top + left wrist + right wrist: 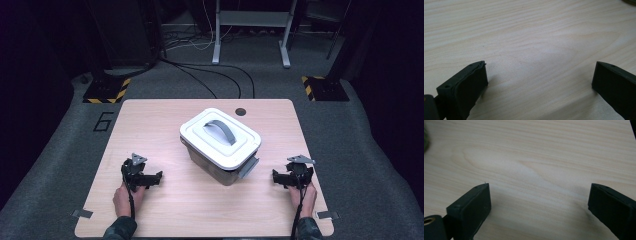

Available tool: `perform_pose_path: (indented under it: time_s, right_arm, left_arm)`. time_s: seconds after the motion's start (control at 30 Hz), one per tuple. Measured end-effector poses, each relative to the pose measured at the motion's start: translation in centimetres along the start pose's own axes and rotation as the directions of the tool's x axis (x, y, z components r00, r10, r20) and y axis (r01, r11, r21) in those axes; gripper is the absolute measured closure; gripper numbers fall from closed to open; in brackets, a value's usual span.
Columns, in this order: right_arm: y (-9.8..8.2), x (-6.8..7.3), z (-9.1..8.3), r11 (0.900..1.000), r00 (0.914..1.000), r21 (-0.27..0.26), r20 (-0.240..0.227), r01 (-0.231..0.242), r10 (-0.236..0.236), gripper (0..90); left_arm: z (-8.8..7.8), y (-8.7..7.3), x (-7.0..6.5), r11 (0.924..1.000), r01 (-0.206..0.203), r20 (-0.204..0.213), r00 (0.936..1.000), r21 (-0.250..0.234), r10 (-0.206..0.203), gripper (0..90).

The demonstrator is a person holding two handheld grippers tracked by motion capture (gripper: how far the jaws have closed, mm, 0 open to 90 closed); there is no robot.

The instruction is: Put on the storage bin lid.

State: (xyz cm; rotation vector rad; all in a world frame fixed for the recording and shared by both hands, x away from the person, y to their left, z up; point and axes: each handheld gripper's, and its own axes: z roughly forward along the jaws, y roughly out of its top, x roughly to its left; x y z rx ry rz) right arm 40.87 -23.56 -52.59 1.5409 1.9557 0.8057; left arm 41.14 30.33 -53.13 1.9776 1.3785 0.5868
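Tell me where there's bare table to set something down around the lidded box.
The box takes the middle of the table. Bare wood lies along the near edge between the left gripper and right gripper, and across the far left corner. Tightest is the strip between the box's side latch and the right gripper.

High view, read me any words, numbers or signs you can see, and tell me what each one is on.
"6": a dark outlined digit on the grey floor left of the table.
No text shows on the box, its lid or the table.
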Motion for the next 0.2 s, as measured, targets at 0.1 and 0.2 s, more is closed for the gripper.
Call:
perform_pose_path:
  time_s: [0.1,0.2]
  right_arm:
    - [-0.27,-0.28,0.01,1.0,0.9999,-0.004,-0.003,-0.011,0.011,1.0]
    - [-0.26,-0.49,0.14,1.0,0.9993,0.015,-0.025,-0.027,0.027,0.0]
  left_arm:
    - [0.0,0.0,0.0,1.0,0.0,0.001,1.0,0.0,0.0,0.1]
    - [0.0,0.0,-0.01,1.0,0.001,0.0,1.0,0.0,-0.001,0.1]
